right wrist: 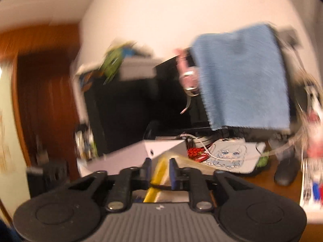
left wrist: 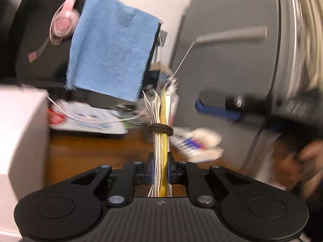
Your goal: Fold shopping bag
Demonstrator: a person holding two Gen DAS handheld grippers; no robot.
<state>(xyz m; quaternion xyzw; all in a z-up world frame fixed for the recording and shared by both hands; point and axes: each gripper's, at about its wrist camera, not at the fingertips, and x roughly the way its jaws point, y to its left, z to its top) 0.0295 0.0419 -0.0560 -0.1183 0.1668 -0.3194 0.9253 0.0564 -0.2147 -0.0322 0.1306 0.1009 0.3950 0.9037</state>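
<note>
The shopping bag (left wrist: 160,145) is folded into a flat bundle of white and yellow layers, bound by a dark elastic band (left wrist: 160,130). It stands upright between the fingers of my left gripper (left wrist: 160,168), which is shut on it below the band. In the right wrist view the bag (right wrist: 159,171) and its band (right wrist: 161,187) lie in the narrow gap of my right gripper (right wrist: 160,170). Blur hides whether the pads press on it. The left wrist view shows the right gripper (left wrist: 218,109) as a dark, blurred shape off to the right of the bag.
A brown wooden desk (left wrist: 90,151) lies below. A black monitor carries a blue towel (left wrist: 113,46) and pink headphones (left wrist: 64,24). A white box (left wrist: 22,133), a printed mouse pad (right wrist: 230,157) with white cables, a grey cabinet (left wrist: 232,70) and a person's hand (left wrist: 298,161) are nearby.
</note>
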